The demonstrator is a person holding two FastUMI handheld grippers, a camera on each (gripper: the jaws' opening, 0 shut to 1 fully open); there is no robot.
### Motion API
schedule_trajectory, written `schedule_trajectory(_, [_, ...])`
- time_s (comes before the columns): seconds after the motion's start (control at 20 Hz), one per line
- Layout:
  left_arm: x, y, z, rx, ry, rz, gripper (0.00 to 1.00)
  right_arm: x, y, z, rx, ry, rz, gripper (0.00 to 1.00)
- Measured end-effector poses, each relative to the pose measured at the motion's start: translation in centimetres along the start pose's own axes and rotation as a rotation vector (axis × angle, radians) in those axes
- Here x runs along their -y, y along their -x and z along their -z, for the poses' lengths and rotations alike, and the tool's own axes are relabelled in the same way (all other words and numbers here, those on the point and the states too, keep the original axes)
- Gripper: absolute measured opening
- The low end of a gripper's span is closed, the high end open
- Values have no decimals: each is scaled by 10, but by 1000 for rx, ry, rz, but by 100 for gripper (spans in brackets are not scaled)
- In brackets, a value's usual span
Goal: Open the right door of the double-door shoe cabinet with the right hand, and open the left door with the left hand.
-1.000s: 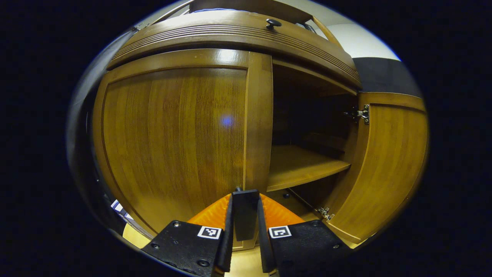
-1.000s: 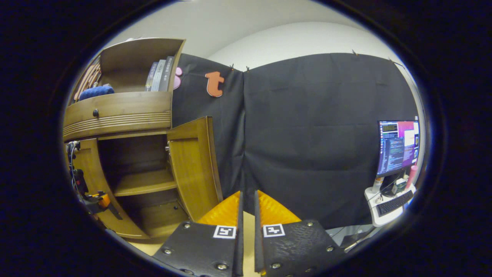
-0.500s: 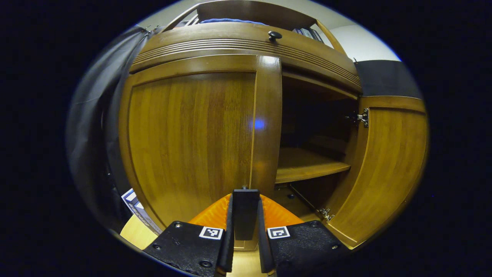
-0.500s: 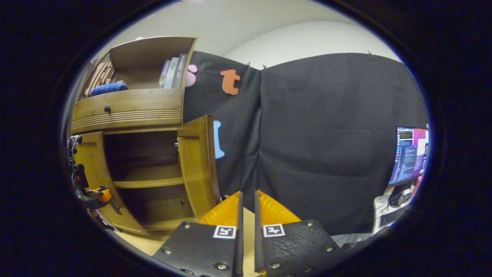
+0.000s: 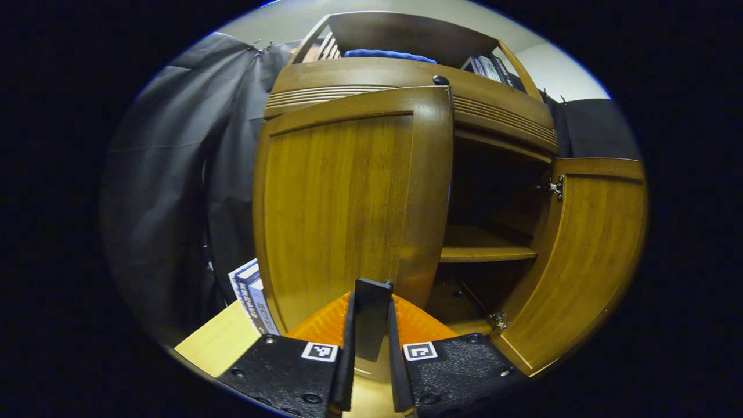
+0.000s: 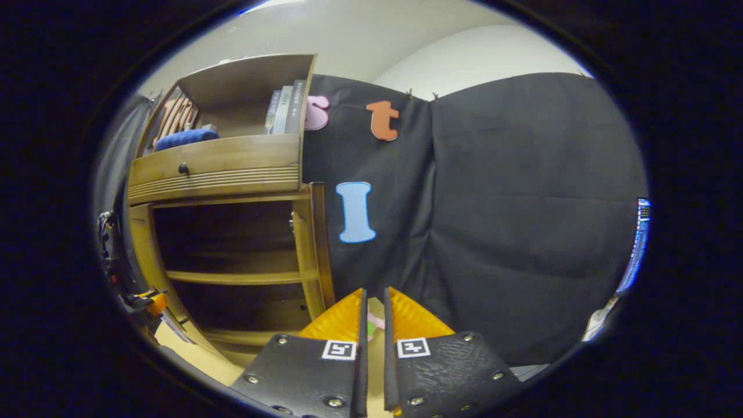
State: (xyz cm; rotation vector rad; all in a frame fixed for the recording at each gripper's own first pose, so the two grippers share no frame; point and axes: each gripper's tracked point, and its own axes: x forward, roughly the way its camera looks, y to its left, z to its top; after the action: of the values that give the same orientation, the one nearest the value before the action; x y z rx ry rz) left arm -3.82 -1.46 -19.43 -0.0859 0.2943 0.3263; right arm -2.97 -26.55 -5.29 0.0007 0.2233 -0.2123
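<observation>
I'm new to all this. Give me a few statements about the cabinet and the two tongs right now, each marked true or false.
1. The right door stands open. True.
2. The left tongs grip the left door's handle. True.
3. The left door is fully shut. False: it has swung partly out, with the inner shelf showing beside it.
4. The right tongs clamp the right door's edge. False: they are shut on nothing, away from the cabinet.
5. Books stand in the cabinet's open top. True.
</observation>
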Motion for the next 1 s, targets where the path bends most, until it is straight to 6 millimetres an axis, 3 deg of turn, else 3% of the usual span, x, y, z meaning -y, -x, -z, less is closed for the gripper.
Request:
schedule_trajectory(0.15, [-9,16,1,4,0,-39,19,-14,-10,0,-4,-1,-63,11])
schedule_trajectory(0.6, [-53,61,1,14,0,-116,7,-12,-20,2,3,3,-105,9])
schedule_trajectory(1.0, [-79,77,1,25,19,-68,5,-11,-21,7,-3,-34,-128,9])
